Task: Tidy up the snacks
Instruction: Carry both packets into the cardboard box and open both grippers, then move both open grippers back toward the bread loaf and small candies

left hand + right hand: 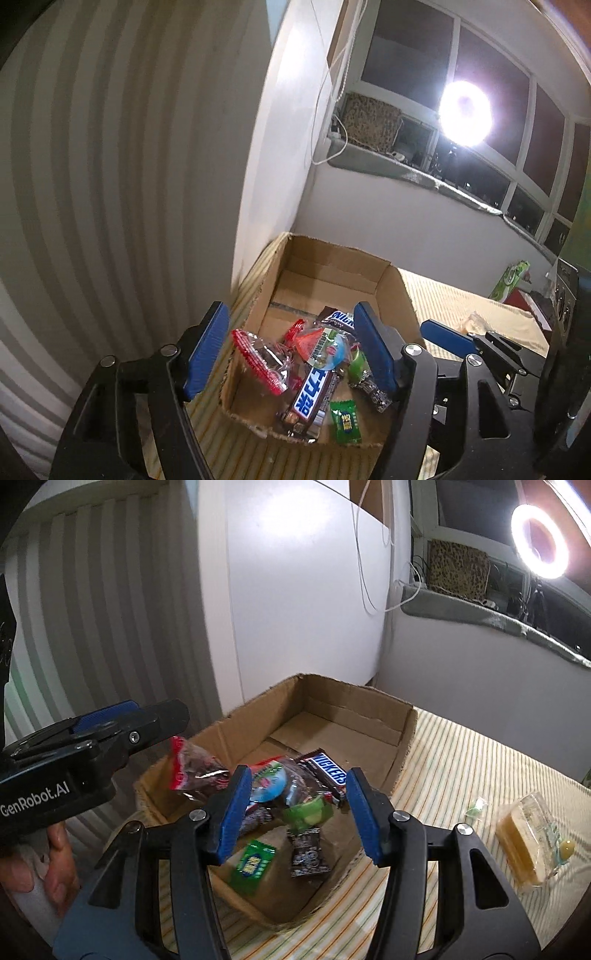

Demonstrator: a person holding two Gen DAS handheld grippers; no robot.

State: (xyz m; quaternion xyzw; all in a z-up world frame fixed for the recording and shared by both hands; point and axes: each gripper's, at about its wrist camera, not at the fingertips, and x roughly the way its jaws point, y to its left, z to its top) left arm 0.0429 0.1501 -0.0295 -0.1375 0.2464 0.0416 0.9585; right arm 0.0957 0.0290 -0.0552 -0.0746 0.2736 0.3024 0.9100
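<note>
Snacks remaining outside the cardboard box (408, 734): a clear pack with a yellow cake (524, 840) and a small green candy (477, 806), both on the striped cloth (461, 760) to the right of the box. Your right gripper (295, 812) hangs above the near end of the box, jaws wide and holding nothing; the cake pack lies well to its right and lower, the green candy between the two. Your left gripper (284, 350) also stands wide and empty over the box's near left corner, above the pile: Snickers bar (328, 771), red-edged bag (258, 356), green sweet (345, 421). Judged next step: fetch the cake pack with the right gripper. Swing right clear of the box wall before you lower, and approach from above across the pack's narrow side. Close gently; the shell looks thin and likely to buckle or slip. Keep the left gripper out of the return path.
</note>
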